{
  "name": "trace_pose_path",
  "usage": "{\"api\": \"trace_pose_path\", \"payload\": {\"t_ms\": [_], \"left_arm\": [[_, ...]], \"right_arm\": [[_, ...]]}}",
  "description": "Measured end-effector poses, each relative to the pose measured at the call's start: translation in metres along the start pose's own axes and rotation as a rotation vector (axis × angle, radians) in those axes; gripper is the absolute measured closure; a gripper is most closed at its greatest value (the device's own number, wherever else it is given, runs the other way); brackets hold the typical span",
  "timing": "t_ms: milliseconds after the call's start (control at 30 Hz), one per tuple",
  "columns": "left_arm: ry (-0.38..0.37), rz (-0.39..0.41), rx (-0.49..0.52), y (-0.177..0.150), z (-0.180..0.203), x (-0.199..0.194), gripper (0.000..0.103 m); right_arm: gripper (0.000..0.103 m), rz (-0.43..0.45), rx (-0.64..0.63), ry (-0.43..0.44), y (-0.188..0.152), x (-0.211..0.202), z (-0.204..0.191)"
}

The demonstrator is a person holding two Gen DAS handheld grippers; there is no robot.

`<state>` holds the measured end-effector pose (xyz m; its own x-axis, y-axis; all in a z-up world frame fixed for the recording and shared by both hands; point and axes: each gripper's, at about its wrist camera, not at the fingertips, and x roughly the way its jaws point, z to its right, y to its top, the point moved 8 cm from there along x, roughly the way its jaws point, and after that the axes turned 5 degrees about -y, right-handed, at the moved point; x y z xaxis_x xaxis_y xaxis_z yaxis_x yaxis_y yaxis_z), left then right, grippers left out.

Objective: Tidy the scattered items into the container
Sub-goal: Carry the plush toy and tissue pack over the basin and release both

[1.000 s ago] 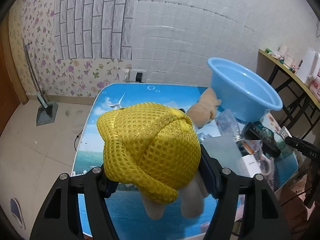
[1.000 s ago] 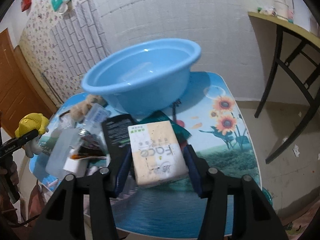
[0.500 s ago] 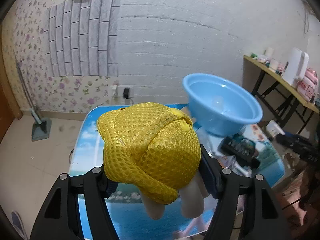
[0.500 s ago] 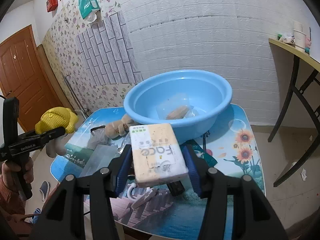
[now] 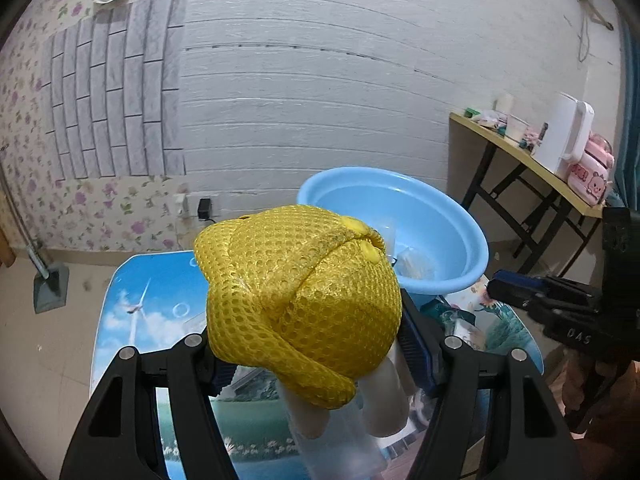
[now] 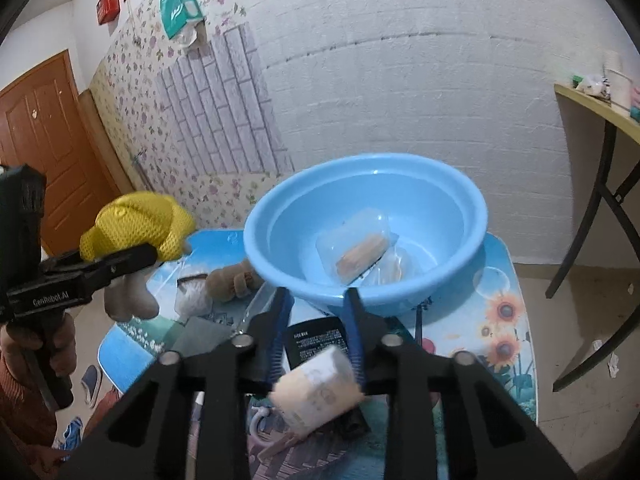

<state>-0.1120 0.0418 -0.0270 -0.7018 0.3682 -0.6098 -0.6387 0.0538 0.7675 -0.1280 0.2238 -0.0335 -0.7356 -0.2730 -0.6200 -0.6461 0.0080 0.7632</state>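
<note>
My left gripper (image 5: 316, 344) is shut on a plush toy in a yellow mesh hat (image 5: 300, 292), held above the table's left end; it also shows in the right wrist view (image 6: 136, 236). The blue basin (image 6: 368, 236) stands at the table's back and holds a clear-wrapped packet (image 6: 356, 252). My right gripper (image 6: 316, 300) is open, its fingertips near the basin's front rim. The beige "face" tissue pack (image 6: 316, 392) is blurred, tilted low between the finger bases and free of the pads.
On the printed table (image 6: 504, 304) lie a brown plush bear (image 6: 236, 280), a black flat pack (image 6: 316, 336), a clear bag and a hook. A yellow side table (image 5: 532, 168) with a white jug stands right. A door (image 6: 36, 144) is at left.
Both grippers rose and moved towards the basin. My right gripper opened and the tissue pack slipped from its pads and dropped back between the fingers.
</note>
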Motion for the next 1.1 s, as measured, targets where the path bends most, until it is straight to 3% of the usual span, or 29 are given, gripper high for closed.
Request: {"api": "trace_pose_path", "payload": {"t_ms": [133, 200, 233, 267, 567, 700, 800, 867, 1100], "left_arm": [[-0.001, -0.023, -0.006, -0.004, -0.003, 0.006, 0.035], [0.005, -0.032, -0.010, -0.007, -0.006, 0.007, 0.035], [0.008, -0.037, -0.013, -0.008, -0.007, 0.008, 0.035], [0.010, -0.042, -0.017, -0.011, -0.009, 0.008, 0.035], [0.019, -0.055, -0.027, -0.023, -0.013, 0.003, 0.035], [0.019, -0.046, -0.027, -0.024, -0.013, -0.002, 0.035], [0.021, -0.044, -0.036, -0.025, -0.015, -0.003, 0.035], [0.020, -0.043, -0.039, -0.026, -0.016, -0.003, 0.035], [0.005, -0.028, -0.024, -0.021, -0.007, -0.009, 0.035]], "right_arm": [[0.074, -0.020, 0.016, 0.001, -0.006, 0.002, 0.005], [0.052, -0.034, 0.016, 0.004, -0.012, 0.002, 0.008], [0.035, -0.039, 0.010, -0.002, -0.016, 0.002, 0.009], [0.031, -0.042, 0.008, -0.011, -0.020, 0.002, 0.011], [0.027, -0.164, 0.032, -0.067, -0.054, 0.032, 0.019], [0.027, -0.181, 0.095, -0.032, -0.059, 0.043, 0.030], [0.027, -0.182, 0.117, -0.022, -0.062, 0.044, 0.034], [0.041, -0.173, 0.105, -0.015, -0.062, 0.042, 0.033], [0.042, -0.116, 0.076, 0.017, -0.049, 0.021, 0.024]]}}
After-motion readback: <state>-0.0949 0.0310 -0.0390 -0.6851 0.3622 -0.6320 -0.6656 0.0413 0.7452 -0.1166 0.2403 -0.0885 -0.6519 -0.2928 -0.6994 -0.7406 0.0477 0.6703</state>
